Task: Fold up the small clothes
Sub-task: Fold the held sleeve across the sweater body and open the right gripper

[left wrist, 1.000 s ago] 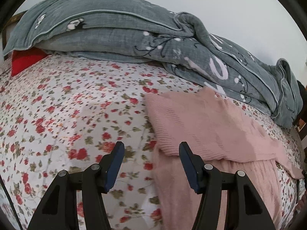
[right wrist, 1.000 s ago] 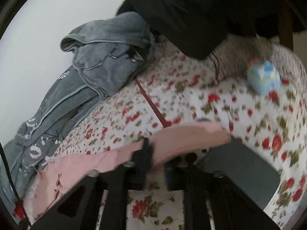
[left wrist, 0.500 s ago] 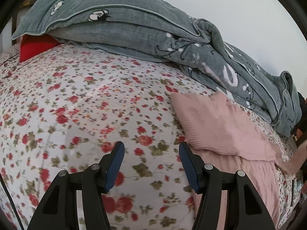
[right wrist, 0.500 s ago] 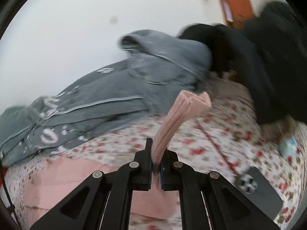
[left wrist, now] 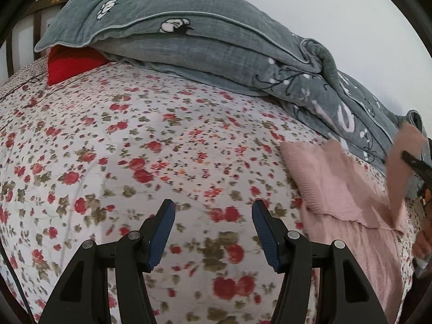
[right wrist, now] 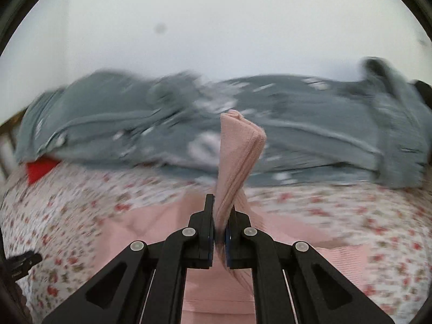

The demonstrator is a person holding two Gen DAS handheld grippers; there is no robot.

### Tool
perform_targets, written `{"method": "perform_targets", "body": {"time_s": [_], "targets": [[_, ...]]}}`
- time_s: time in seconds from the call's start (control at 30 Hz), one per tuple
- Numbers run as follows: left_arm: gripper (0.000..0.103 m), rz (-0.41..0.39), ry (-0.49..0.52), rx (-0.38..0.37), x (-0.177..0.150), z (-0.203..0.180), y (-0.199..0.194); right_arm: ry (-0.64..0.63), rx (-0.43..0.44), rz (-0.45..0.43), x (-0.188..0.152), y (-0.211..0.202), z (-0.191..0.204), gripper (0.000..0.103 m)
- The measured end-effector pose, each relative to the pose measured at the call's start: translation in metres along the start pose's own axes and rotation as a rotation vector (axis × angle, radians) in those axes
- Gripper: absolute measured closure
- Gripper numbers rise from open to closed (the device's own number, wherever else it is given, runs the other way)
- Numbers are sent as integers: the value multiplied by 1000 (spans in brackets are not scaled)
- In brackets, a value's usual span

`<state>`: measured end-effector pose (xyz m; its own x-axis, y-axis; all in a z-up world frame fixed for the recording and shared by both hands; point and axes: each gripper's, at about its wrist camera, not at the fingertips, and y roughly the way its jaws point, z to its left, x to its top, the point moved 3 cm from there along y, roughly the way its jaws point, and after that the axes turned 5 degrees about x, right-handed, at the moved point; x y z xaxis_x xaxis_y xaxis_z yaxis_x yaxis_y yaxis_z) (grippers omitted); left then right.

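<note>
A pink knit garment (left wrist: 334, 183) lies partly folded on the floral bedsheet (left wrist: 135, 148) at the right of the left wrist view. My left gripper (left wrist: 213, 210) is open and empty, hovering over bare sheet to the garment's left. My right gripper (right wrist: 220, 208) is shut on a pink sleeve end (right wrist: 237, 151) that stands up between its jaws, with the rest of the garment (right wrist: 151, 224) spread below it. In the left wrist view that lifted sleeve (left wrist: 402, 162) rises at the far right edge.
A grey-green quilt (left wrist: 202, 43) is heaped along the far side of the bed against a white wall. A red pillow (left wrist: 70, 62) sticks out under its left end. A wooden headboard (left wrist: 24, 27) shows at far left.
My right gripper has lifted the sleeve off the bed and swung left over the garment. My left gripper has drifted left, away from the garment, still open.
</note>
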<state>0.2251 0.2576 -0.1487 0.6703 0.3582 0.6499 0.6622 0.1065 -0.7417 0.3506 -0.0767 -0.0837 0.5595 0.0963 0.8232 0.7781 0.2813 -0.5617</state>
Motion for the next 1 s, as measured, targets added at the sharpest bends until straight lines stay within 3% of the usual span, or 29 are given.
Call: {"method": "perform_targets", "body": {"time_s": [0.2, 0.27, 0.33, 0.43, 0.5, 0.6, 0.77, 0.9, 1.0], "targets": [[45, 33, 55, 12, -3, -6, 6, -162, 151, 195, -46, 62, 75, 94], [44, 38, 79, 10, -1, -14, 10, -211, 181, 253, -59, 67, 85, 77], [44, 47, 91, -11, 2, -25, 14, -222, 183, 248, -62, 61, 83, 66], [44, 71, 124, -73, 8, -52, 21, -162, 211, 188, -54, 33, 58, 53], [44, 78, 153, -124, 10, -74, 24, -129, 213, 161, -47, 12, 34, 52], [44, 82, 189, -195, 12, -109, 31, -100, 151, 128, -43, -14, -8, 52], [46, 79, 236, -285, 18, -159, 48, -16, 59, 118, -66, -37, -81, 51], [50, 70, 244, -261, 24, -178, 65, 45, -12, 119, -94, -41, -129, 51], [50, 71, 276, -184, 26, -188, 83, 95, -21, 102, -111, -40, -154, 51]]}}
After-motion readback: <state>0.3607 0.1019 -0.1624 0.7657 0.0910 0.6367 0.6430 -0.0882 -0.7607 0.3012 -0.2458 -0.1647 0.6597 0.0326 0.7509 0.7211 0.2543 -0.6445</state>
